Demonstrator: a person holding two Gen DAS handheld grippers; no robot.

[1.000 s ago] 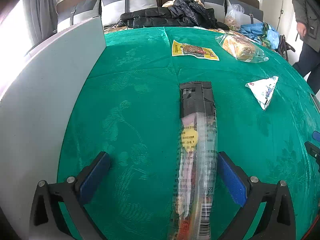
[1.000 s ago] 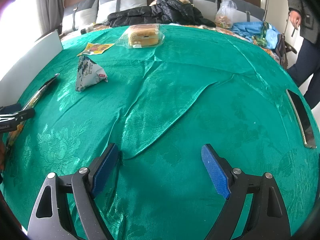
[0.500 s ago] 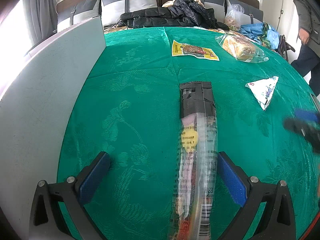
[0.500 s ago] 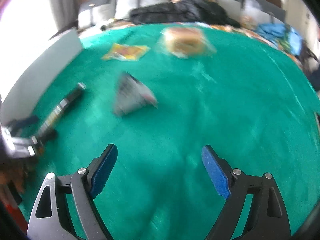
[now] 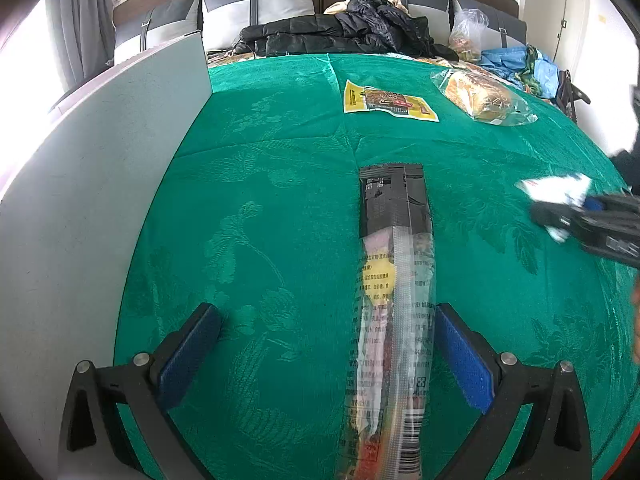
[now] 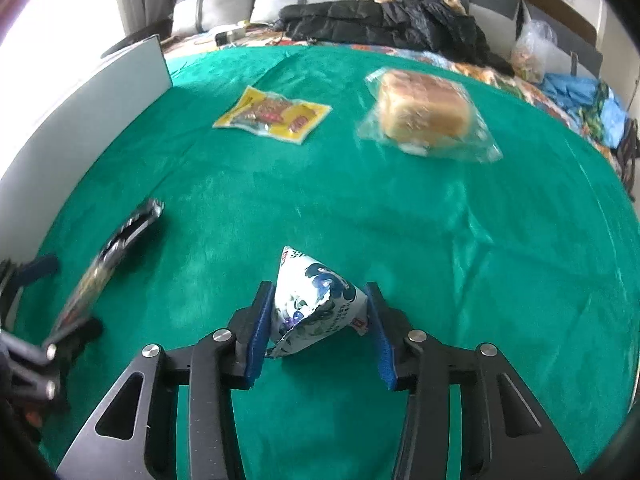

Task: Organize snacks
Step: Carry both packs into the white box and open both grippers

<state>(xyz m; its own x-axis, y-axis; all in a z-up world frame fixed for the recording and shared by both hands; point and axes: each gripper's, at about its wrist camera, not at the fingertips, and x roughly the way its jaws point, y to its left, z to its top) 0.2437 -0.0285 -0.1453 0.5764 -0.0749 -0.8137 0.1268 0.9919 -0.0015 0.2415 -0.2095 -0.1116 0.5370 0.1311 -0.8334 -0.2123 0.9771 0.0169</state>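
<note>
A long clear-and-black snack pack (image 5: 394, 280) lies on the green cloth between the fingers of my left gripper (image 5: 326, 354), which is open and not touching it. My right gripper (image 6: 320, 330) is shut on a white-and-blue triangular snack bag (image 6: 316, 304) standing on the cloth. That bag and gripper also show in the left wrist view (image 5: 560, 196). A yellow flat snack packet (image 6: 274, 114) and a bagged bread loaf (image 6: 424, 110) lie farther back. The long pack also shows in the right wrist view (image 6: 116, 252).
A grey-white upright board (image 5: 100, 184) runs along the left edge of the table. Behind the table are a black jacket (image 5: 348, 32), cushions, a plastic bag (image 5: 466, 34) and blue cloth (image 5: 516, 62). The green tablecloth (image 6: 480, 260) has folds on the right.
My right gripper swept left across the table to the triangular bag and closed around it. My left gripper and the long pack have not moved.
</note>
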